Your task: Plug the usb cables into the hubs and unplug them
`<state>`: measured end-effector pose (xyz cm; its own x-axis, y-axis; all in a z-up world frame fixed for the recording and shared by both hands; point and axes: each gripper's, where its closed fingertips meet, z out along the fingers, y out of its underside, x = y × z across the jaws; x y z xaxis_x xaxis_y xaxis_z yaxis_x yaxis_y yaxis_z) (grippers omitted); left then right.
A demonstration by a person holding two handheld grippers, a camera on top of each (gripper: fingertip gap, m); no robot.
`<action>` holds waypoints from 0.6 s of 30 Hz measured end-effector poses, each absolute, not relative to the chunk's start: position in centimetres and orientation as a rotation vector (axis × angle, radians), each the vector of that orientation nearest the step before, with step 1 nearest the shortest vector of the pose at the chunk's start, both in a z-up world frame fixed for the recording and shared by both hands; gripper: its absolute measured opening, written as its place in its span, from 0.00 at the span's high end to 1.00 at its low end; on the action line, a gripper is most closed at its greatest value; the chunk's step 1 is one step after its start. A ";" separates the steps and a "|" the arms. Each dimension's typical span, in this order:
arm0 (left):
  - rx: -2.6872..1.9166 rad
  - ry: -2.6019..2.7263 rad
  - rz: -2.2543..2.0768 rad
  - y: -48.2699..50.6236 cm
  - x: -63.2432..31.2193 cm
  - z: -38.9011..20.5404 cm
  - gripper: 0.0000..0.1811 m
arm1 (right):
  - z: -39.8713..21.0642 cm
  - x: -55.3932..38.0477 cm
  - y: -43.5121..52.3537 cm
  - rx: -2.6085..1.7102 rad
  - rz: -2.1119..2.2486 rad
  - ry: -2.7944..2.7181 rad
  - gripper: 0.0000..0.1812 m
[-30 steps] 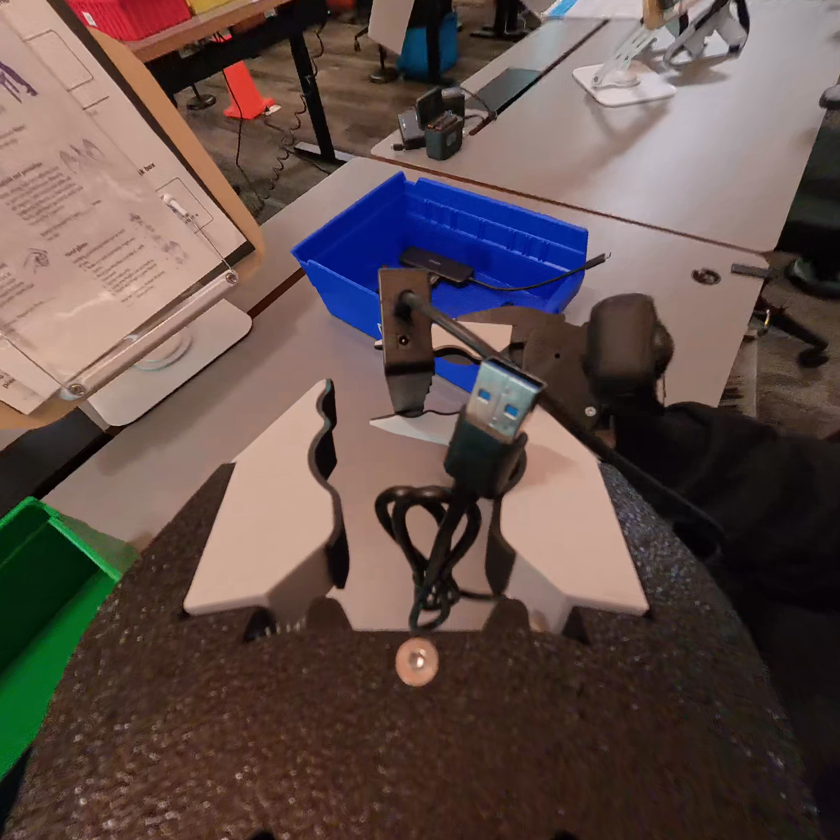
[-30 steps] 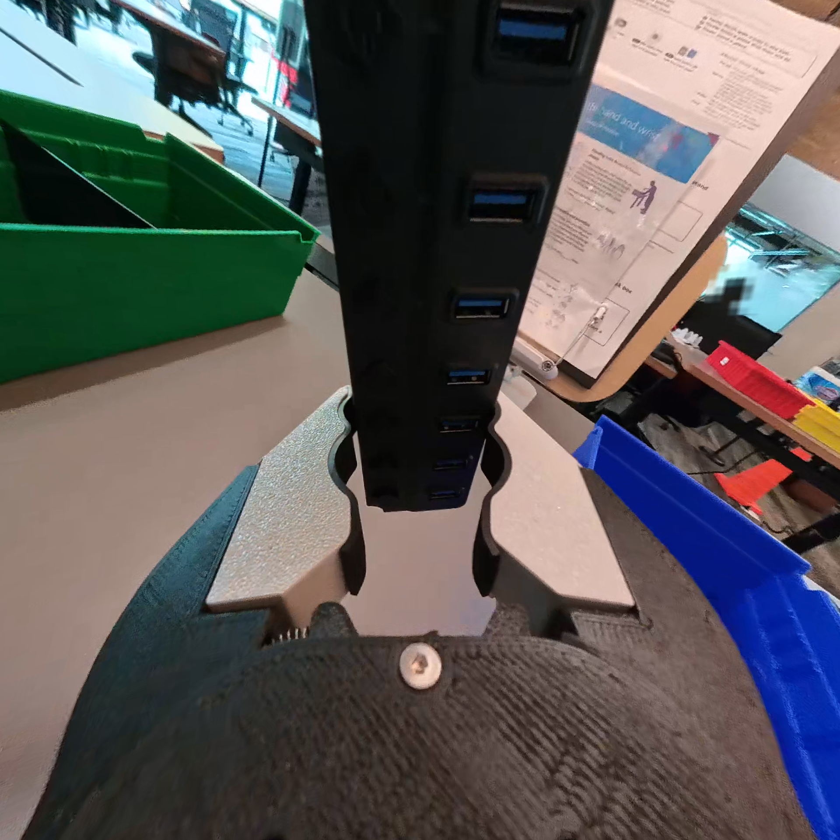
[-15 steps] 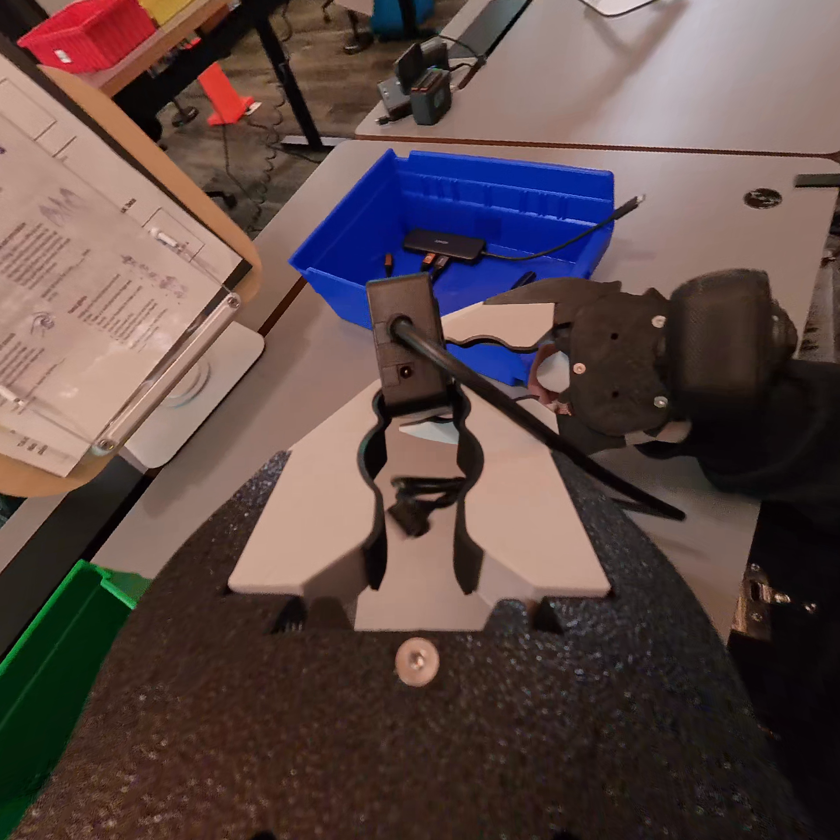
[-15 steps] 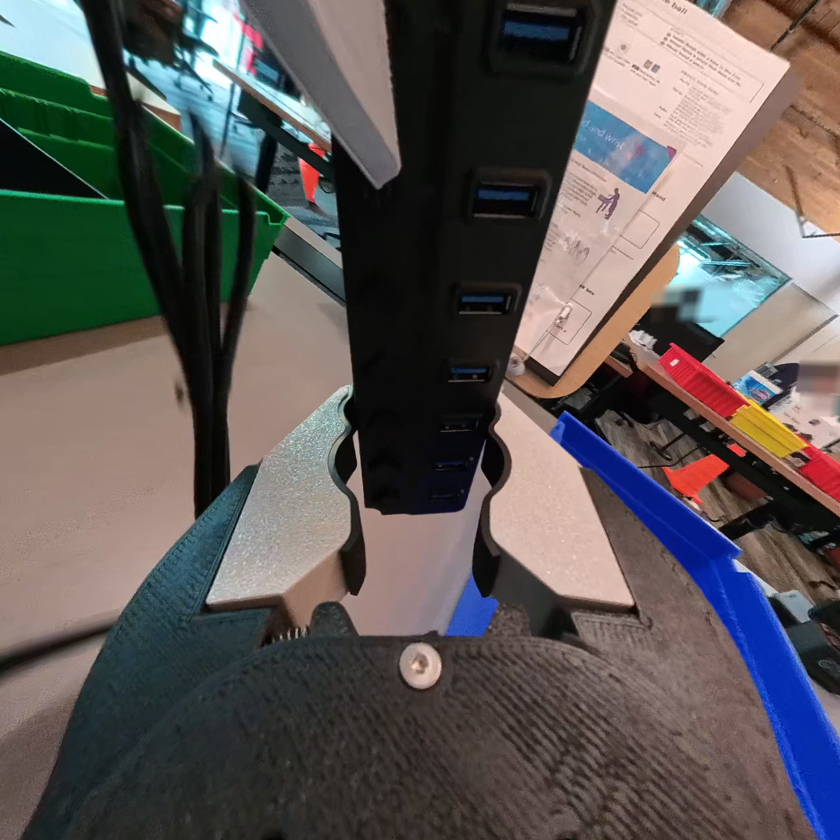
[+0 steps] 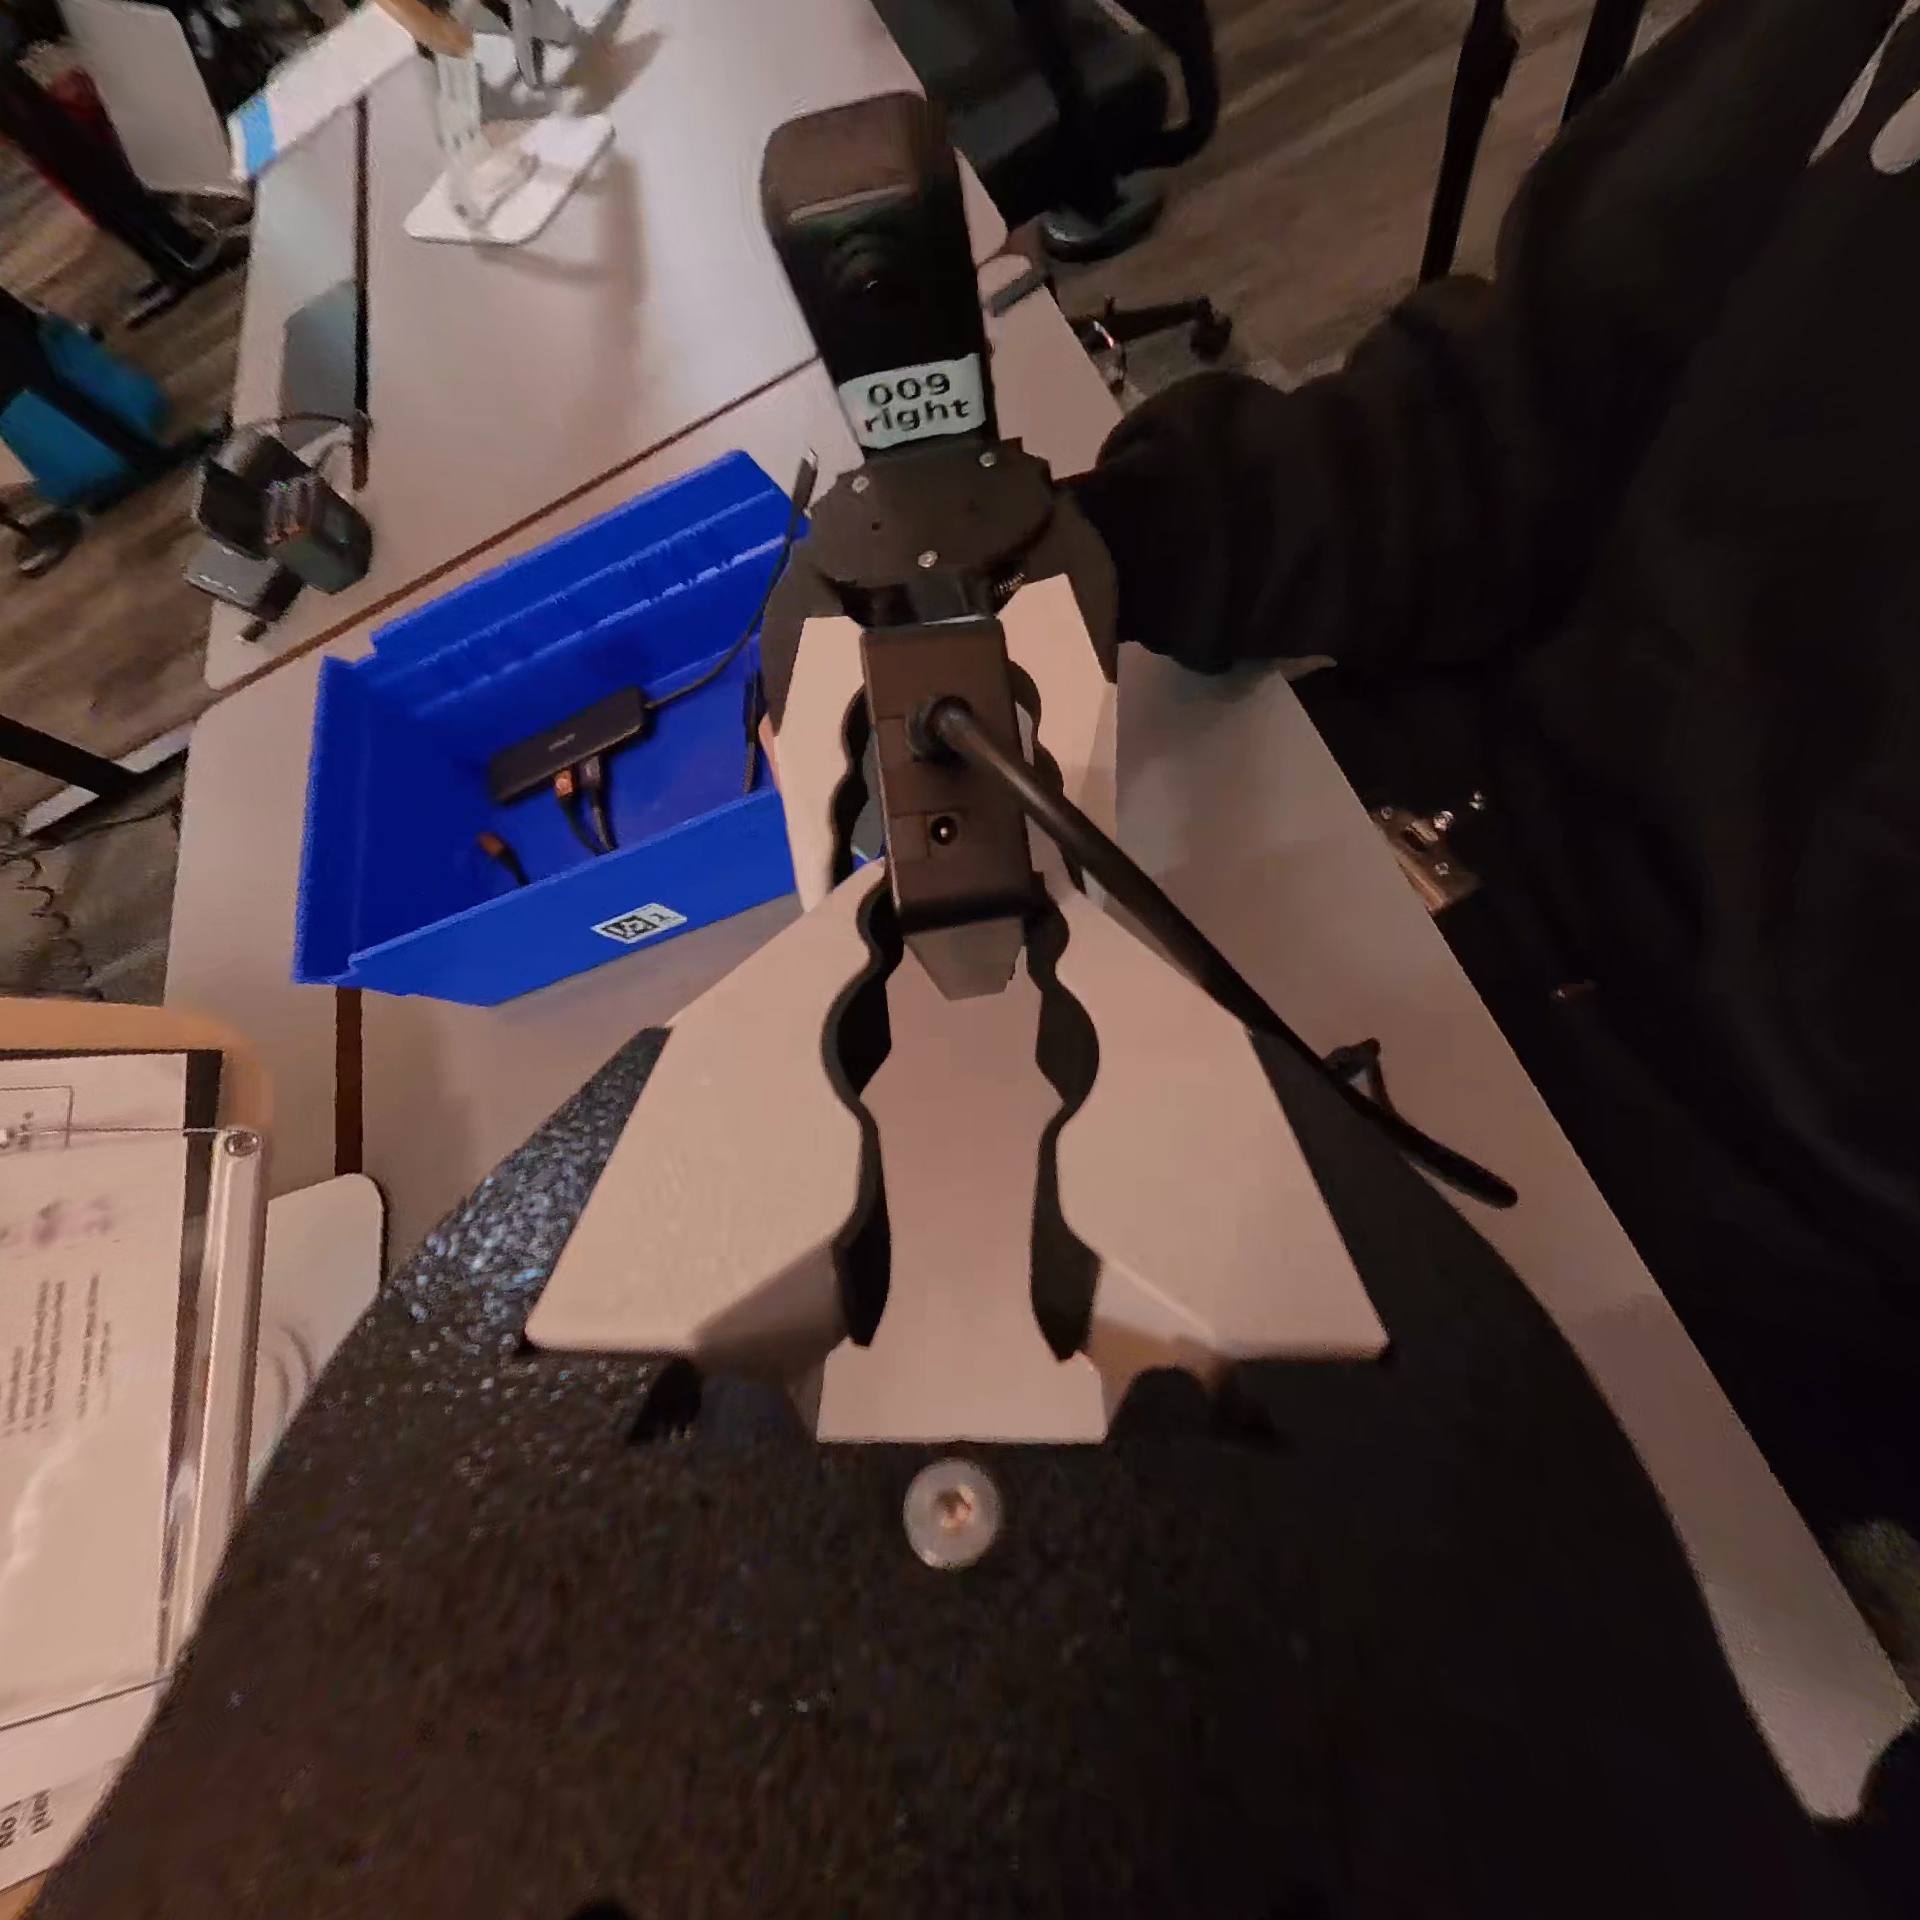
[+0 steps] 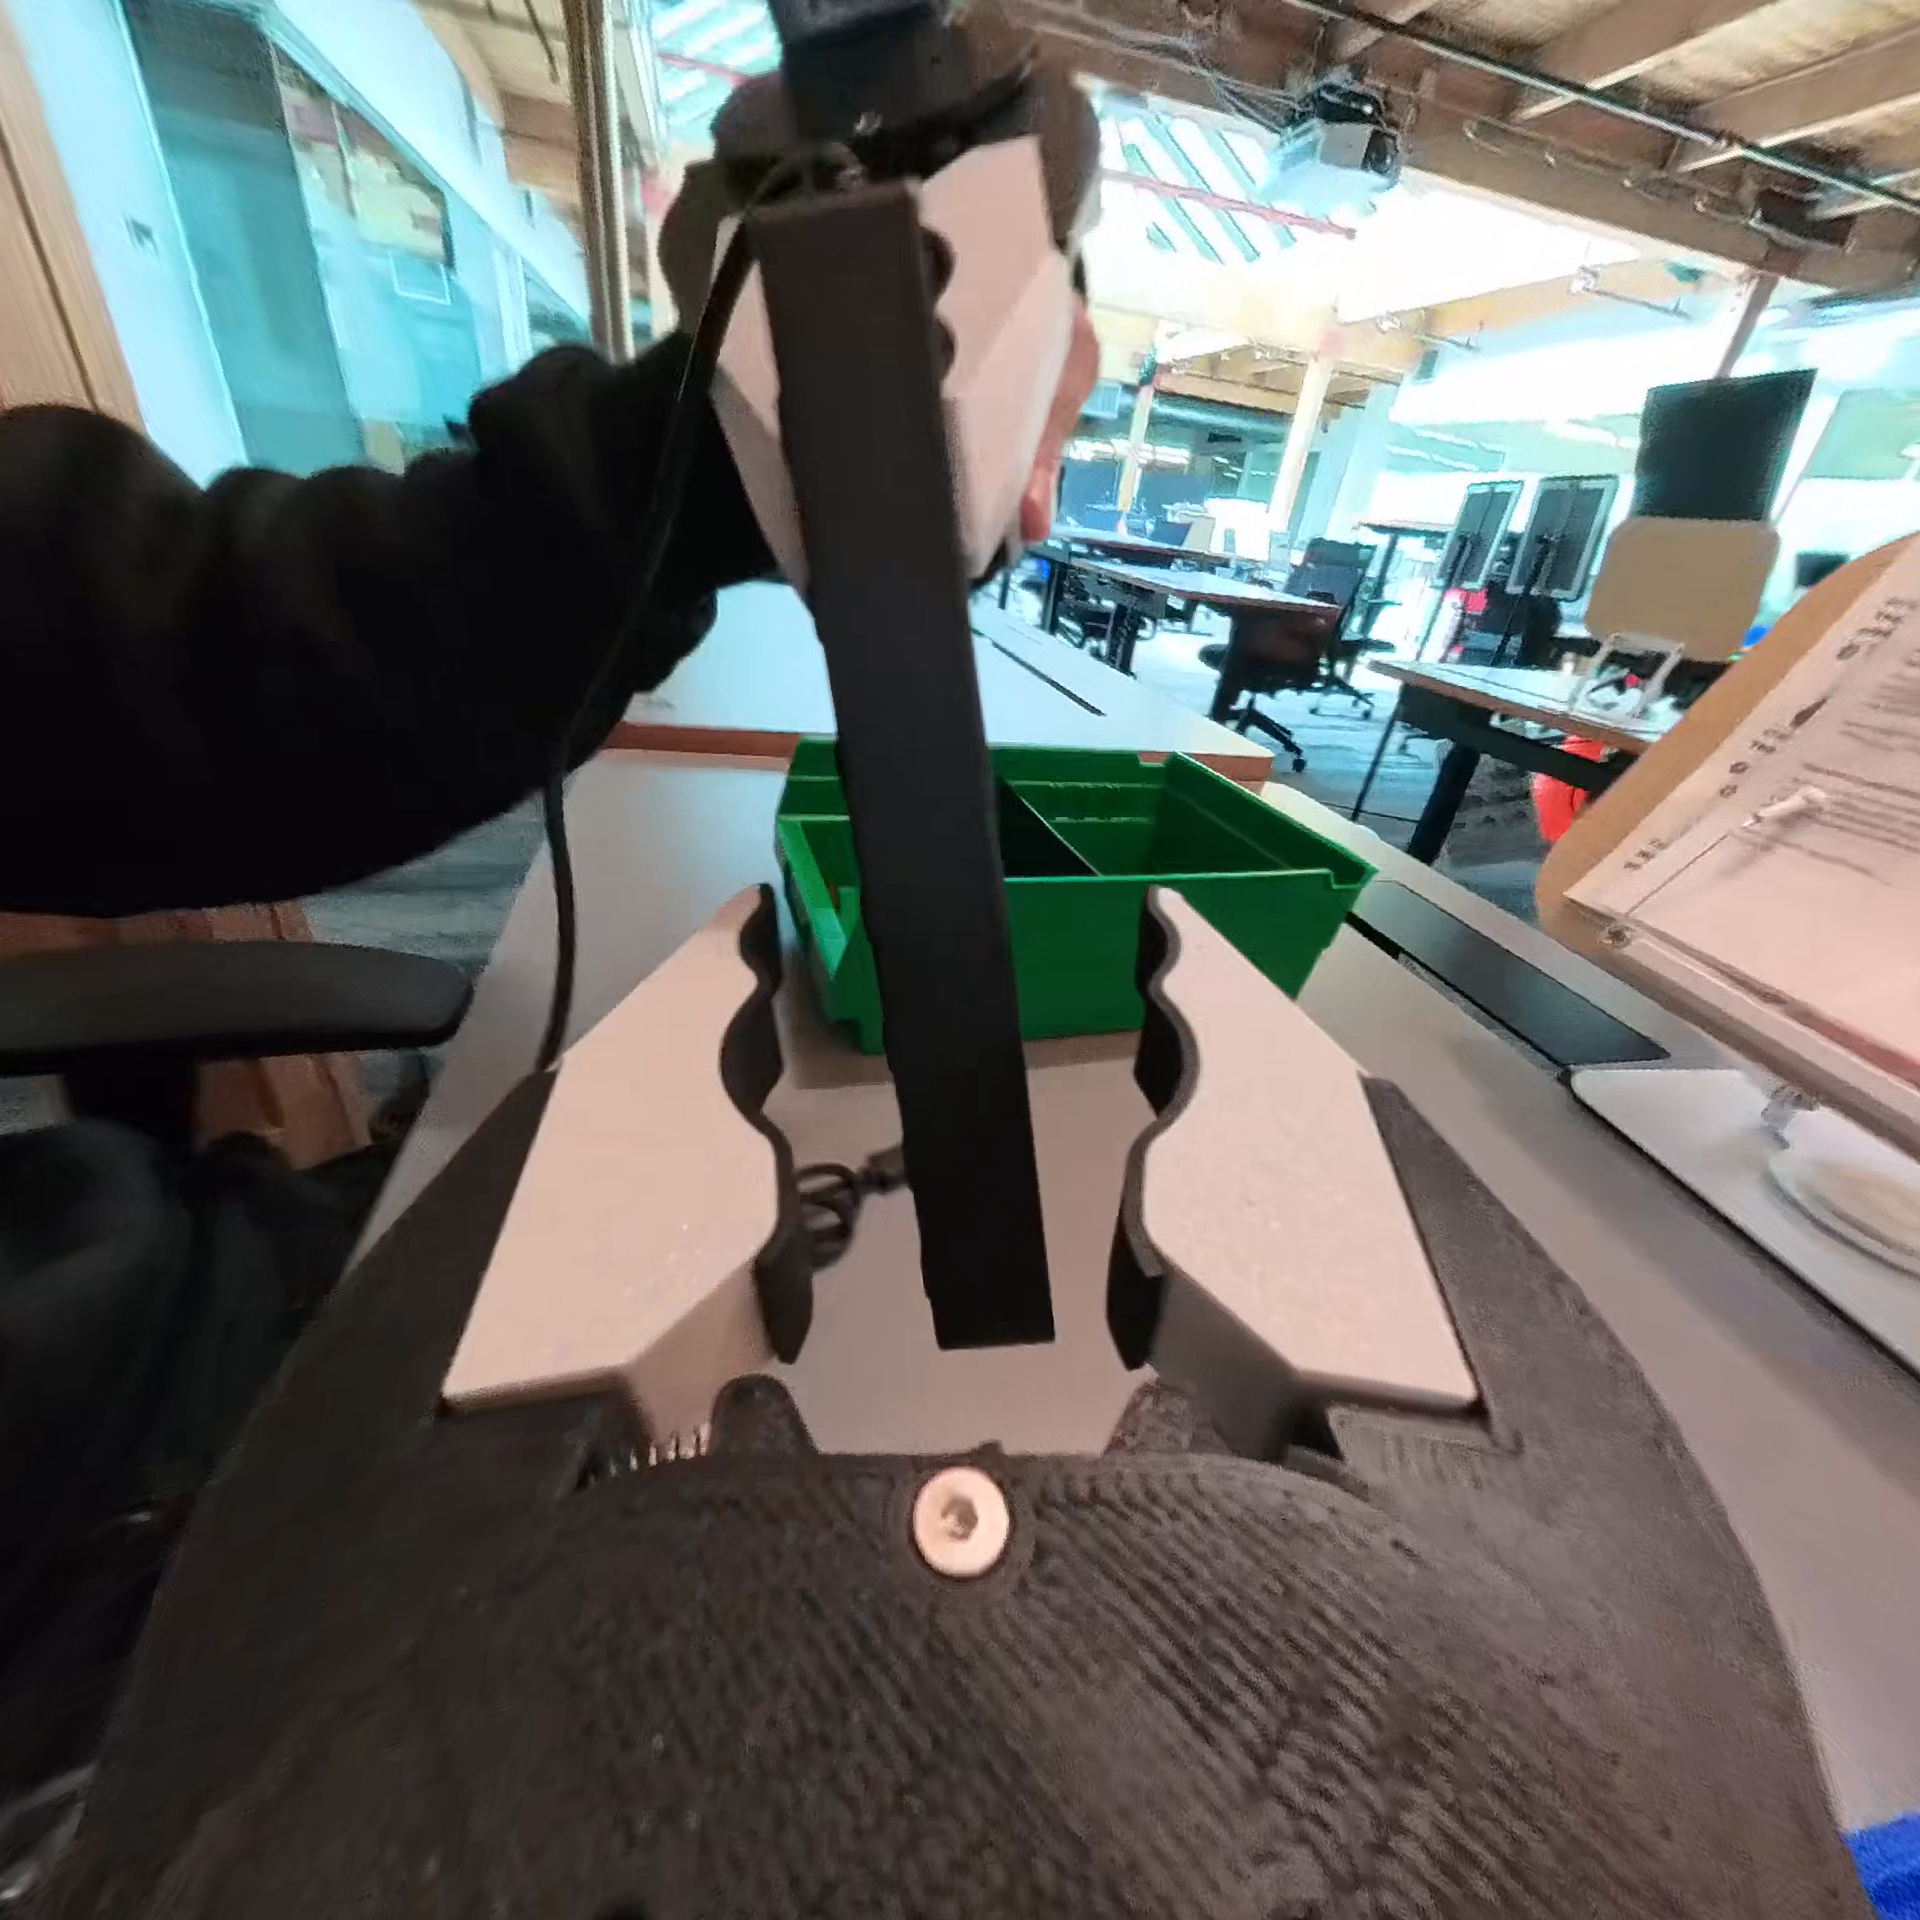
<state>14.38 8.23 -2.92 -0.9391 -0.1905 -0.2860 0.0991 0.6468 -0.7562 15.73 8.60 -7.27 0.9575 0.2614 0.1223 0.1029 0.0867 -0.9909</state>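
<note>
grey desk under both tools, long black hub now gripped at its top end by left gripper, right gripper has let go with jaws apart around hub's lower end, usb cable dropped on desk beside hub, blue bin behind hub

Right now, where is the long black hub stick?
The long black USB hub is in the air between both grippers: the left gripper pinches its cable end, and the open right gripper surrounds the other end.
</note>
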 end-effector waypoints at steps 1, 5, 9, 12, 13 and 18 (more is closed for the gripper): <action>-0.070 2.547 -1.163 8.2 14.5 -3.1 0.88 | -7.4 15.6 8.8 -1.498 0.076 -0.321 0.69; -0.130 2.507 -1.094 8.5 16.1 -3.8 0.88 | -8.3 16.6 9.7 -1.534 -0.104 -0.334 0.88; -0.515 2.285 -1.007 11.8 19.7 -3.3 0.76 | -8.3 19.7 9.9 -1.483 -0.188 -0.179 0.87; -1.095 1.765 -0.852 19.3 21.8 -0.9 0.81 | -7.9 23.3 9.2 -1.463 -0.346 0.009 0.87; -1.171 1.645 -0.891 20.0 21.1 -0.2 0.82 | -7.8 24.2 8.9 -1.455 -0.380 0.058 0.87; -1.008 1.644 -1.495 8.6 16.5 0.0 0.84 | -8.1 26.3 8.4 -1.453 -0.541 0.179 0.87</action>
<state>16.54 8.62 -0.04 -0.4626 -0.8865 0.0115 -0.0954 0.0369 -0.9948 26.28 8.41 -8.13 0.8678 -0.4527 0.2047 0.2407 0.0226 -0.9703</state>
